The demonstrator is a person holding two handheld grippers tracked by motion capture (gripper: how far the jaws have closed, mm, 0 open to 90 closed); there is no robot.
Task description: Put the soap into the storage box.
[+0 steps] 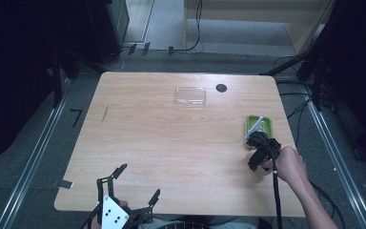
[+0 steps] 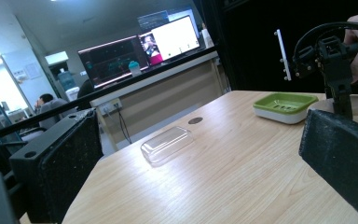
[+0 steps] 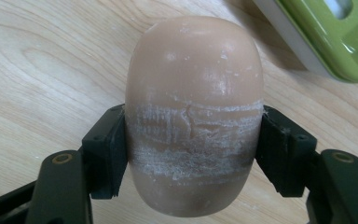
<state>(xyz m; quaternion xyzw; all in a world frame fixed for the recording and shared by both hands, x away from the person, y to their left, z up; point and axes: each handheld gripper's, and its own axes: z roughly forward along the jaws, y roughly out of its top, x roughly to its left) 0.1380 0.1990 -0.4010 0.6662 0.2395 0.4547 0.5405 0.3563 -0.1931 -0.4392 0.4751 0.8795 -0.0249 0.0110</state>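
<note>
A tan oval soap bar (image 3: 193,84) with a whitish scuffed band is clamped between the black jaws of my right gripper (image 3: 193,140), just above the wood. The gripper is shut on its two sides. A green soap dish (image 3: 335,37) with a white base lies close beyond it. In the high view my right gripper (image 1: 258,160) hangs at the table's right side, just in front of the green dish (image 1: 259,126). My left gripper (image 1: 139,180) rests at the near edge, jaws wide apart with nothing between them. A clear plastic lid (image 1: 190,95) lies at the far middle.
A wooden table (image 1: 171,143) carries everything. A dark round hole (image 1: 221,88) sits right of the lid. From the left gripper view, the lid (image 2: 167,144), the dish (image 2: 284,105) and the other gripper (image 2: 333,60) in a hand stand ahead. Cables run on the floor around.
</note>
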